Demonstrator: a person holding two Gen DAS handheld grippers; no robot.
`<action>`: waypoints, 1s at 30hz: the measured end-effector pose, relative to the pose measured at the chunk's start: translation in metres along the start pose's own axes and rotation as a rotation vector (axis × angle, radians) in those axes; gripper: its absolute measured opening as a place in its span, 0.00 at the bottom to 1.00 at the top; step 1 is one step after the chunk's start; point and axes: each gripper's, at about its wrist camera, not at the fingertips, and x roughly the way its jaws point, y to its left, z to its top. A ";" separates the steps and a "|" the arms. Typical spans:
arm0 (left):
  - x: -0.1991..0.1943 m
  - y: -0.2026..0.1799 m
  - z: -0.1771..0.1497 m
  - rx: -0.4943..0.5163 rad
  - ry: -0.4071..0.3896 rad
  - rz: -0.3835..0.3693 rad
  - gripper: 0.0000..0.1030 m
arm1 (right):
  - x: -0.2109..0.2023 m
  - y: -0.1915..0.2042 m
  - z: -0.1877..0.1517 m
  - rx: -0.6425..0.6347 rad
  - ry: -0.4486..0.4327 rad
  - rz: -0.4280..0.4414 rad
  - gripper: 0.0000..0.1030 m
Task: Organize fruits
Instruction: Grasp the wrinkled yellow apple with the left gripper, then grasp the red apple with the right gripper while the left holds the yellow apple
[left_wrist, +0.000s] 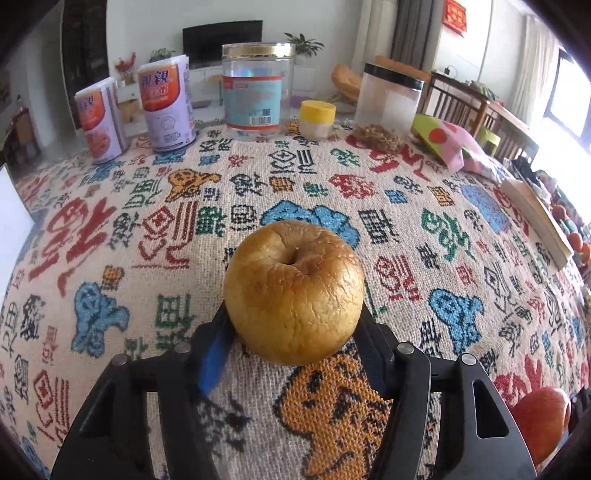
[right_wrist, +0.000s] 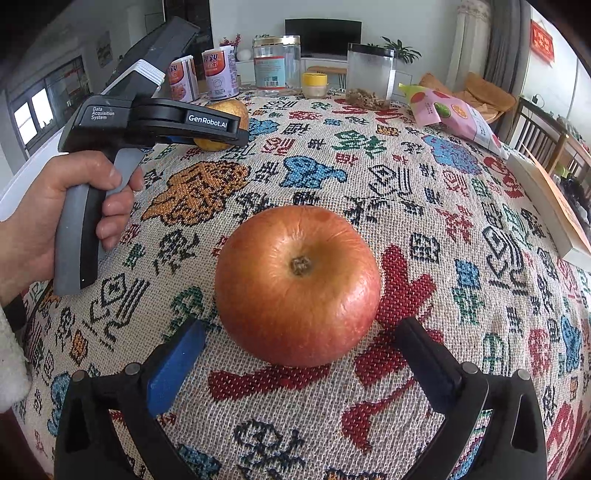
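A wrinkled yellow-brown apple (left_wrist: 293, 291) sits between the fingers of my left gripper (left_wrist: 295, 314), which is shut on it just above the patterned tablecloth (left_wrist: 147, 229). The same apple (right_wrist: 225, 114) shows behind the left gripper's body in the right wrist view. A red apple (right_wrist: 297, 284) rests on the cloth right in front of my right gripper (right_wrist: 301, 336). The right jaws stand wide open on either side of it, apart from it. The red apple also shows at the lower right of the left wrist view (left_wrist: 543, 421).
At the table's far edge stand two purple cans (left_wrist: 166, 107), a clear gold-lidded jar (left_wrist: 258, 92), a small yellow-capped jar (left_wrist: 317, 120) and a black-lidded jar (left_wrist: 389, 99). A pink snack bag (left_wrist: 450, 144) and a book (left_wrist: 539, 221) lie at the right.
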 end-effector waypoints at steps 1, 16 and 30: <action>-0.011 0.005 -0.011 0.006 0.004 0.001 0.61 | 0.000 0.000 0.000 0.000 0.000 0.000 1.00; -0.113 0.034 -0.135 -0.028 0.001 0.077 0.87 | 0.000 0.000 0.000 0.000 0.000 0.001 1.00; -0.104 0.037 -0.138 -0.025 0.049 0.137 0.99 | -0.026 0.003 -0.036 0.031 0.004 -0.033 1.00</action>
